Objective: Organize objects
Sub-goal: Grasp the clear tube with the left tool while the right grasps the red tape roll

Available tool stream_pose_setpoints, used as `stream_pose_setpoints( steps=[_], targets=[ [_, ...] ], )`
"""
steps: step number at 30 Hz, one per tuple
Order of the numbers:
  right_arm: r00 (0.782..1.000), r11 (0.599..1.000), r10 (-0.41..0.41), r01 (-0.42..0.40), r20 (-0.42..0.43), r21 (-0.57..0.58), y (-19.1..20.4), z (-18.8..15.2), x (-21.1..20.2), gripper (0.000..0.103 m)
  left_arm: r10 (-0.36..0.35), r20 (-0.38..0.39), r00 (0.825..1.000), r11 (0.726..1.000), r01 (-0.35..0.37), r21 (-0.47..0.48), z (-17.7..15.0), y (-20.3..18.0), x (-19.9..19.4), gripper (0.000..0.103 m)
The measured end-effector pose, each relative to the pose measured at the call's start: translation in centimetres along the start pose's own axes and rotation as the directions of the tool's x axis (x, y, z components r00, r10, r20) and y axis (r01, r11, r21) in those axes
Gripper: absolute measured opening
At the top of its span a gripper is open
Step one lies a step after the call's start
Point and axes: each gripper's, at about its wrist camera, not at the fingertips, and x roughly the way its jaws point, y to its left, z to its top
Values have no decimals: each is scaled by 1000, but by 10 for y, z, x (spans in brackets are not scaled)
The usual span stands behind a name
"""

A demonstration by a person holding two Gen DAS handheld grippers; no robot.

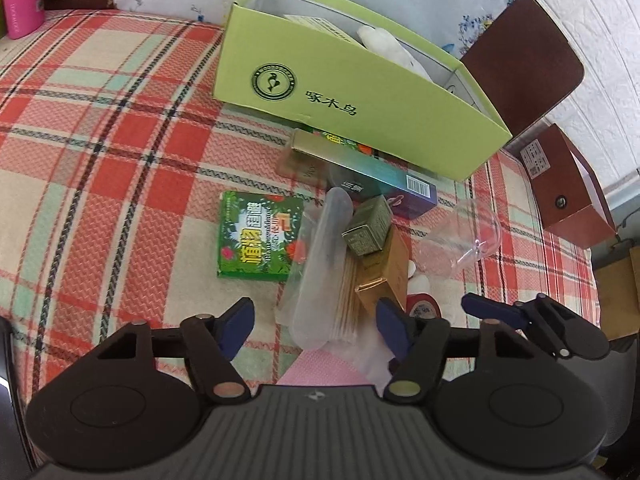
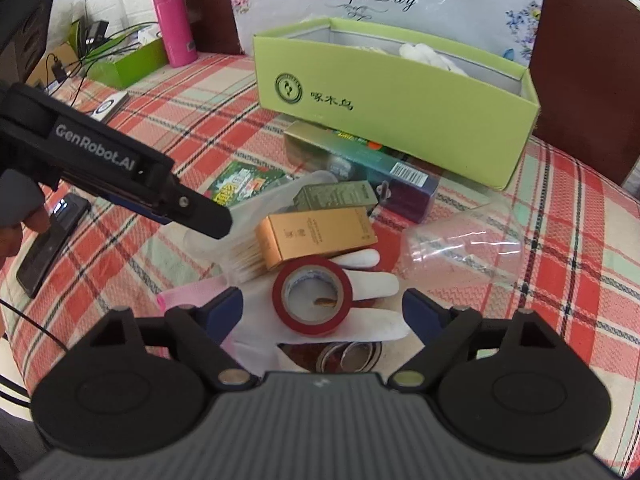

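A pile of small items lies on the plaid cloth in front of an open lime-green box (image 2: 400, 112). My left gripper (image 1: 316, 316) is open, its fingers on either side of a clear tube of toothpicks (image 1: 324, 264) without touching it. A gold carton (image 2: 316, 236) and a small olive carton (image 1: 366, 224) lie beside the tube. My right gripper (image 2: 322, 300) is open around a red tape roll (image 2: 312, 296), which rests on a white glove (image 2: 372, 284); the pads stay clear of it. A flat green packet (image 1: 258, 236) lies to the left.
A long teal and blue carton (image 2: 360, 172) lies against the green box. A clear plastic cup (image 2: 464, 248) lies on its side to the right. A pink bottle (image 2: 174, 24) stands at the back left and a phone (image 2: 48, 248) at the left. Brown chair backs (image 1: 520, 60) stand behind.
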Motion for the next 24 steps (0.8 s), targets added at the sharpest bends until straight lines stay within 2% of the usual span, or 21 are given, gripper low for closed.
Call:
stream_pose_setpoints(
  steps=[7, 9, 10, 11, 12, 16, 18, 22, 24],
  targets=[
    [1000, 999, 8, -9, -24, -42, 7, 2, 10, 66, 4, -45, 999, 1000, -3, 15, 5, -5, 23, 65],
    [999, 999, 12, -14, -33, -40, 6, 1, 12, 57, -1, -56, 998, 1000, 2, 19, 5, -5, 28, 57],
    [999, 999, 16, -17, -38, -37, 6, 1, 12, 49, 2, -61, 998, 1000, -1, 17, 4, -4, 30, 55],
    [999, 999, 18, -20, -45, -32, 5, 1, 13, 46, 4, -68, 998, 1000, -4, 10, 4, -2, 31, 45],
    [999, 999, 16, -17, -46, -28, 4, 0, 13, 46, 4, -76, 997, 1000, -4, -2, 3, 1, 33, 35],
    [999, 999, 23, -24, -45, -22, 3, 0, 12, 46, -28, -84, 996, 998, 23, -52, 1, 12, 31, 25],
    [999, 999, 26, -27, -44, -25, 3, 0, 10, 46, -34, -83, 996, 999, 30, -42, -1, 15, 25, 12],
    [998, 999, 38, -40, -43, -34, 2, -3, 4, 46, -37, -84, 996, 998, 33, -53, -10, 30, 4, 12],
    [998, 998, 46, -47, -45, -35, 0, -7, 0, 46, -12, -91, 996, 998, 6, -66, -19, 41, -3, 12]
  ],
)
